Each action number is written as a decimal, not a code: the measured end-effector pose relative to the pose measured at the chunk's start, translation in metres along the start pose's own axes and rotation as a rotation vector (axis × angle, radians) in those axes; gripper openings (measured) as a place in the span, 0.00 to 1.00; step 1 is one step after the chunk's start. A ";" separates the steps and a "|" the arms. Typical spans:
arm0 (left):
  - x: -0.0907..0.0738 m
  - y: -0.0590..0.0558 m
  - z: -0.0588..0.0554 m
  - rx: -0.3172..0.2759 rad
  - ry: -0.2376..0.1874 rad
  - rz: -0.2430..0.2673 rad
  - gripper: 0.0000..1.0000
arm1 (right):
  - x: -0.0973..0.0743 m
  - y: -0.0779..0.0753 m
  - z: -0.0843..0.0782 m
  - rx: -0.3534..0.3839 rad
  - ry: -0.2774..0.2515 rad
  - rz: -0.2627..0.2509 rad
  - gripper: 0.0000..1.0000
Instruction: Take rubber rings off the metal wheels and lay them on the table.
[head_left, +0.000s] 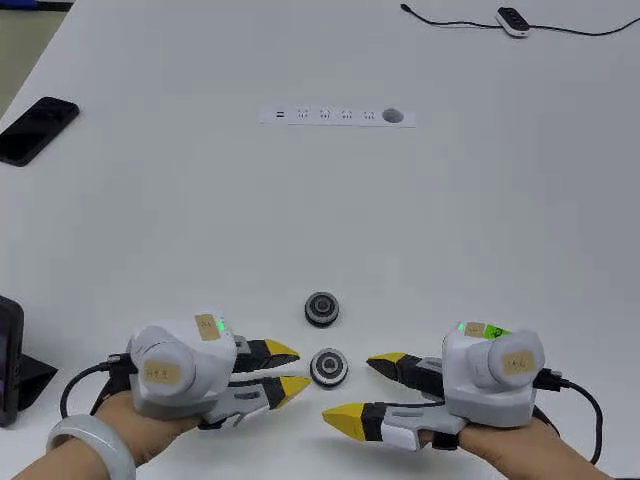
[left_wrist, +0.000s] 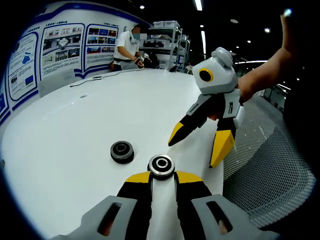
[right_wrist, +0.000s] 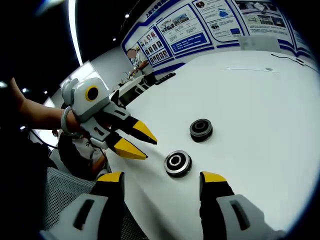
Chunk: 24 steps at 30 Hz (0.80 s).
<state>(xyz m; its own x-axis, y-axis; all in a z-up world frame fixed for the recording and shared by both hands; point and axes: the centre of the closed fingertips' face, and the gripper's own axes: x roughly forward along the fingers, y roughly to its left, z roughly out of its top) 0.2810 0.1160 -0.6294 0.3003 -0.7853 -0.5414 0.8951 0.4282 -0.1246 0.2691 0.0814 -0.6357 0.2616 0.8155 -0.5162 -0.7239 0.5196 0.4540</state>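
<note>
Two small wheels lie on the white table (head_left: 480, 230). The farther wheel (head_left: 322, 309) (left_wrist: 122, 151) (right_wrist: 201, 129) looks dark all round. The nearer wheel (head_left: 329, 368) (left_wrist: 161, 166) (right_wrist: 177, 163) is shiny metal with a dark band. My left gripper (head_left: 290, 369) (left_wrist: 163, 178) is open by a narrow gap, and its yellow tips sit just short of the nearer wheel. From the other side my right gripper (head_left: 358, 389) (right_wrist: 163, 178) stands wide open, with the nearer wheel just ahead of its tips. Neither holds anything.
A black phone (head_left: 38, 128) lies at the far left. A white power strip (head_left: 335, 116) sits at the table's middle back, and a remote with a cable (head_left: 513, 20) at the far right. A dark device (head_left: 8, 360) stands at the left edge. A person (left_wrist: 127, 47) stands beyond the table.
</note>
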 end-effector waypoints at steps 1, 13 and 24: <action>0.001 0.000 0.000 0.001 0.001 -0.003 0.17 | 0.000 0.000 0.000 0.003 -0.002 0.001 0.61; 0.012 -0.002 0.005 0.027 0.015 -0.018 0.15 | 0.003 0.001 0.005 0.033 -0.024 0.016 0.61; 0.021 0.000 0.004 0.061 0.041 -0.023 0.13 | 0.004 0.000 0.006 0.062 -0.039 0.023 0.60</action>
<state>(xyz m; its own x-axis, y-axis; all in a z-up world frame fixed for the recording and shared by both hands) 0.2890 0.0979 -0.6372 0.2666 -0.7753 -0.5725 0.9205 0.3809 -0.0871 0.2736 0.0857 -0.6335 0.2709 0.8362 -0.4769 -0.6893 0.5143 0.5103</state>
